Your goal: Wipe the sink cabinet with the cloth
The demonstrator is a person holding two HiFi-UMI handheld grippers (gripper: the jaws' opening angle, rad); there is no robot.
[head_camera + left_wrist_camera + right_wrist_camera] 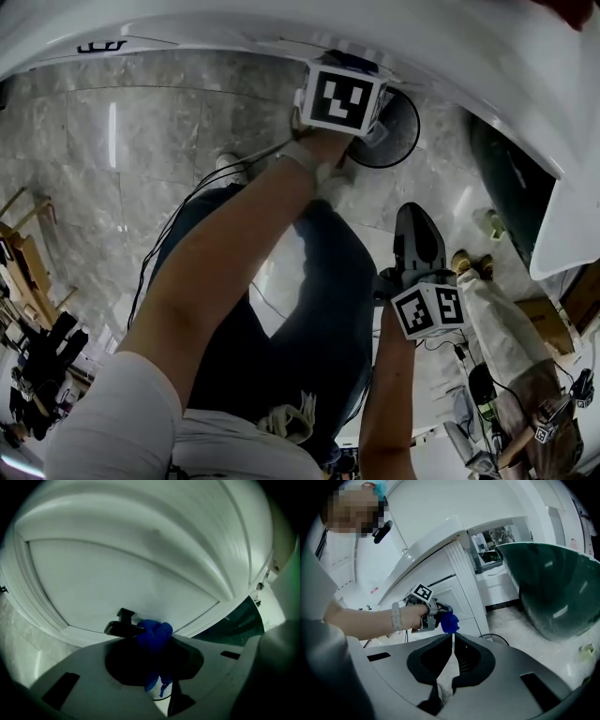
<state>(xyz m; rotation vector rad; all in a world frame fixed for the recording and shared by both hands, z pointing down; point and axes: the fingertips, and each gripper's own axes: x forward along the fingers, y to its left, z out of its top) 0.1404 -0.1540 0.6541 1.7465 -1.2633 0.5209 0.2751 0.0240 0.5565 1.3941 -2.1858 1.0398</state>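
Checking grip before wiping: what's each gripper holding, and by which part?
Left gripper pinches the blue cloth at a bunched fold, ends dangling. Right gripper is shut on nothing.

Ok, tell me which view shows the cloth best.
The left gripper view: the blue cloth sits close up, bunched in the jaws before the cabinet. The right gripper view shows it small and distant; the head view doesn't show it.
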